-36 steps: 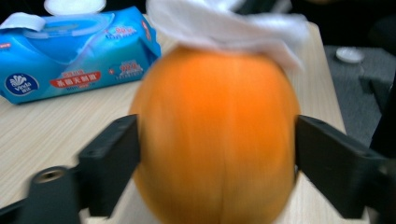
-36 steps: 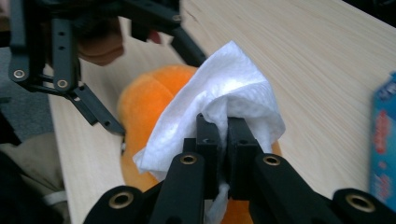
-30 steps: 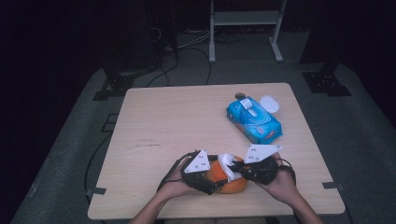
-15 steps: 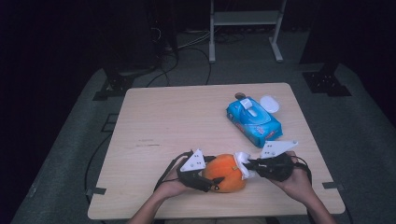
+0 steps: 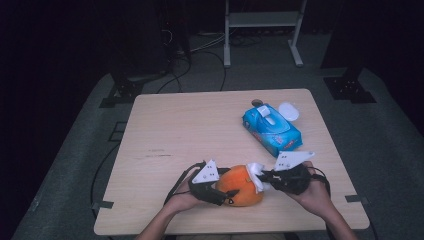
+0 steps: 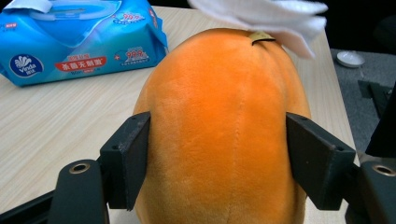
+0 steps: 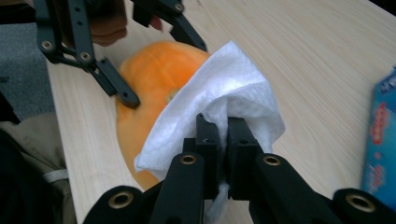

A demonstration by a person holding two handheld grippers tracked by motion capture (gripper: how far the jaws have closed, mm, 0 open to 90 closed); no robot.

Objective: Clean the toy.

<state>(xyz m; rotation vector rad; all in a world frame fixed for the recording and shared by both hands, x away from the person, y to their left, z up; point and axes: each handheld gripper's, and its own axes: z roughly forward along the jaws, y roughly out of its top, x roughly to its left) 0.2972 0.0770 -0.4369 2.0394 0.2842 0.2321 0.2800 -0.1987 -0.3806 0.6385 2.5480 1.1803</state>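
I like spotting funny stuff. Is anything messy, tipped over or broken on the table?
Nothing looks broken or spilled. The orange plush pumpkin lies on its side, squeezed by the left gripper, while the right gripper wipes it with a white wet wipe. The blue wipe pack has its flap open.

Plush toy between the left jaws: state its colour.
Orange, plain, with faint seam lines. The plush toy shows best in the left gripper view.

On my left gripper view I read "Vinda" in white on a round blue badge on the blue wipes pack. Beside it a red band carries Chinese characters too small for me to make out, and a white circle shows "99.9%".
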